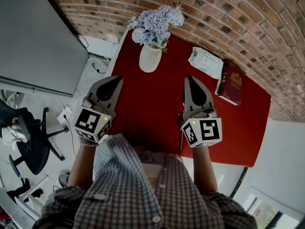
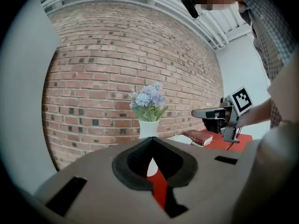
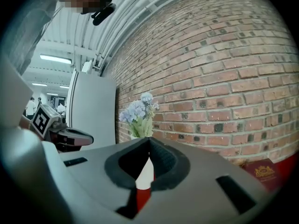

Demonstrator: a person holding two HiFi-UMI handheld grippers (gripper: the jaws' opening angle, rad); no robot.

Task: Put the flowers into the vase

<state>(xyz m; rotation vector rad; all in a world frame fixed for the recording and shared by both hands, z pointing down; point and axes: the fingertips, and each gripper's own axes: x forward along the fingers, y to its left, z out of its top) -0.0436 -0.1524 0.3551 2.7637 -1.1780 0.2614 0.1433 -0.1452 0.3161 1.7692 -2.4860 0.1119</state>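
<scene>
A bunch of pale blue flowers [image 1: 156, 22] stands in a white vase [image 1: 149, 58] at the far edge of the red table [image 1: 152, 109], close to the brick wall. The flowers [image 2: 149, 99] and vase [image 2: 148, 129] show ahead in the left gripper view, and the flowers [image 3: 137, 112] again in the right gripper view. My left gripper [image 1: 117, 79] is shut and empty, held near and left of the vase. My right gripper [image 1: 189, 78] is shut and empty too, near and right of it. Both point toward the wall, apart from the vase.
A white tissue pack [image 1: 206, 62] and a dark red book [image 1: 231, 82] lie at the table's far right. An office chair [image 1: 28, 142] and cables sit on the floor to the left. A grey board [image 1: 33, 37] stands at the left.
</scene>
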